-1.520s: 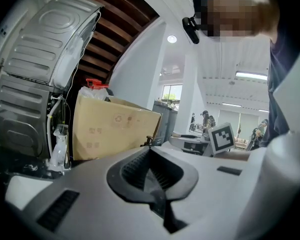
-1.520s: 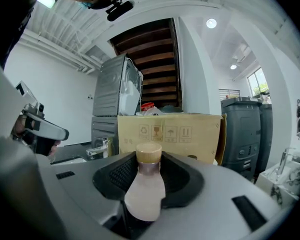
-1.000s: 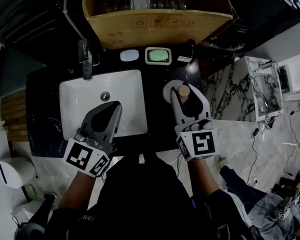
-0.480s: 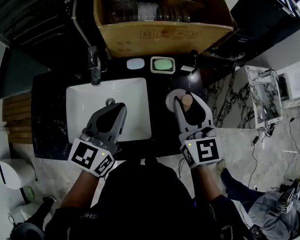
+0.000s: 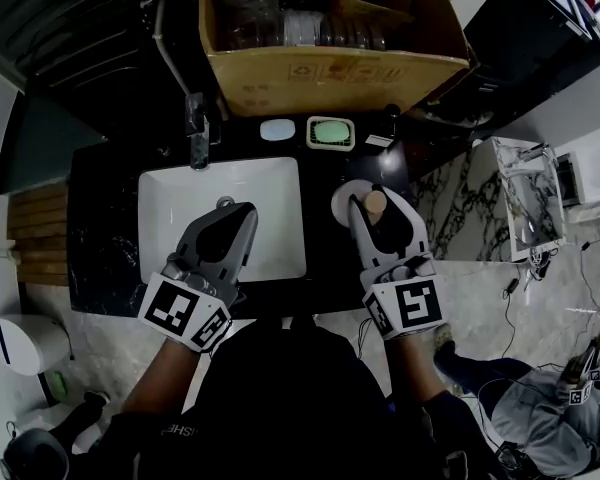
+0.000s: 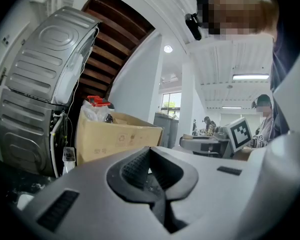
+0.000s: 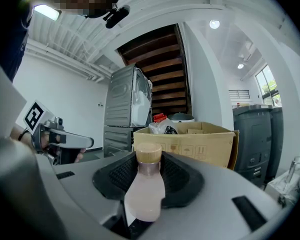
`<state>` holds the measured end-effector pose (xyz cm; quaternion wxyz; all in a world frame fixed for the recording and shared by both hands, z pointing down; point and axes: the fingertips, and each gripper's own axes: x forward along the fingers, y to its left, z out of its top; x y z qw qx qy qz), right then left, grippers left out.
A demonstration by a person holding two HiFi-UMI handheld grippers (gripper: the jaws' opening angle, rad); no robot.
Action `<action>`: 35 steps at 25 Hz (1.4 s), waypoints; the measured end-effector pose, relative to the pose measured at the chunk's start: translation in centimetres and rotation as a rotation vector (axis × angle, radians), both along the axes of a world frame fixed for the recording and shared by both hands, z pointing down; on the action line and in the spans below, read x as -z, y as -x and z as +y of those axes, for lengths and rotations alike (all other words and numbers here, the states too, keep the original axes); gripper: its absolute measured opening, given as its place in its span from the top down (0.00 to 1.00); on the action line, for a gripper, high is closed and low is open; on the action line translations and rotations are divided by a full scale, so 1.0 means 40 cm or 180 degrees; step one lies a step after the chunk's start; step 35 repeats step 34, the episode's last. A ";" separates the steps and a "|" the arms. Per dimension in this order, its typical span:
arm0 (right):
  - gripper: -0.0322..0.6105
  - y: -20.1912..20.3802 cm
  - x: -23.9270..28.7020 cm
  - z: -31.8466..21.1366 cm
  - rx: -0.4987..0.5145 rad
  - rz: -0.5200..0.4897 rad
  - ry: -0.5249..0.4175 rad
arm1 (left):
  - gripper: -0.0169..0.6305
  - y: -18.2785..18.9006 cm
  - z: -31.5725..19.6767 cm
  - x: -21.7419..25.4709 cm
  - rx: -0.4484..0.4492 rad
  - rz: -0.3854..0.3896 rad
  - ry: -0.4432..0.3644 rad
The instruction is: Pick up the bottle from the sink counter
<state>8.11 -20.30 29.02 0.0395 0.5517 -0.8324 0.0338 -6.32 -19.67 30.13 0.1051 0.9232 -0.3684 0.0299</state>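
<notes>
In the right gripper view a pale pink bottle [image 7: 145,186] with a tan cap stands upright between the black pads, and my right gripper [image 7: 149,166] is shut on its body. From the head view the tan cap of the bottle [image 5: 376,203] shows between the right gripper's [image 5: 380,206] fingers, over the black counter [image 5: 320,168] right of the sink. A pale round shape lies just left of the cap; whether it is the bottle's base I cannot tell. My left gripper [image 5: 238,216] hangs over the white basin, jaws shut and empty, as the left gripper [image 6: 151,156] view confirms.
A white sink basin [image 5: 180,208] with a faucet [image 5: 198,128] lies at left. Behind it sit a green soap dish [image 5: 330,131], a pale blue bar [image 5: 277,129] and a dark pump bottle [image 5: 391,118]. A big cardboard box [image 5: 330,68] stands at the back; a marble unit [image 5: 500,198] is at right.
The head view has shifted, so the counter sits a little lower and further right in the picture. Both grippers keep about the same places, and the right one still holds the bottle.
</notes>
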 end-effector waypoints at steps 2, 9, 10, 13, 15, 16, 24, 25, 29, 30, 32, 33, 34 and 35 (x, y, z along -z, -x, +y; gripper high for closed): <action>0.71 0.002 0.000 0.003 0.0002 0.0003 0.0006 | 0.96 0.001 0.004 0.000 0.0001 0.0000 0.0002; 0.72 0.006 -0.006 0.017 0.0001 0.0012 0.0032 | 0.96 0.002 0.016 0.001 0.0005 0.0012 -0.0005; 0.72 0.006 -0.007 0.017 0.0004 0.0014 0.0036 | 0.96 0.003 0.017 0.001 0.0005 0.0012 -0.0005; 0.72 0.008 -0.007 0.019 0.0008 -0.0003 0.0043 | 0.96 0.003 0.020 0.001 0.0005 0.0012 -0.0005; 0.72 0.008 -0.007 0.021 0.0011 -0.0011 0.0046 | 0.96 0.003 0.022 0.001 0.0006 0.0016 -0.0002; 0.71 0.009 -0.008 0.021 0.0011 -0.0013 0.0051 | 0.96 0.003 0.022 0.001 0.0006 0.0017 -0.0001; 0.72 0.008 -0.013 0.023 0.0014 -0.0010 0.0066 | 0.96 0.002 0.024 0.001 0.0007 0.0024 -0.0001; 0.72 0.009 -0.013 0.023 0.0019 -0.0008 0.0068 | 0.96 0.002 0.024 0.001 0.0008 0.0024 0.0000; 0.72 0.012 -0.014 0.021 0.0036 -0.0006 0.0071 | 0.96 0.001 0.023 0.001 0.0009 0.0022 0.0001; 0.72 0.012 -0.014 0.021 0.0039 -0.0007 0.0071 | 0.96 0.001 0.024 0.001 0.0010 0.0023 0.0001; 0.72 0.012 -0.014 0.022 0.0045 -0.0008 0.0072 | 0.96 0.000 0.024 0.002 0.0012 0.0023 0.0000; 0.72 0.013 -0.015 0.023 0.0048 -0.0008 0.0073 | 0.96 0.000 0.025 0.003 0.0014 0.0024 -0.0002; 0.72 0.013 -0.015 0.023 0.0051 -0.0008 0.0074 | 0.96 0.000 0.025 0.004 0.0015 0.0024 -0.0004; 0.72 0.013 -0.015 0.023 0.0051 -0.0008 0.0074 | 0.96 0.000 0.025 0.004 0.0015 0.0024 -0.0004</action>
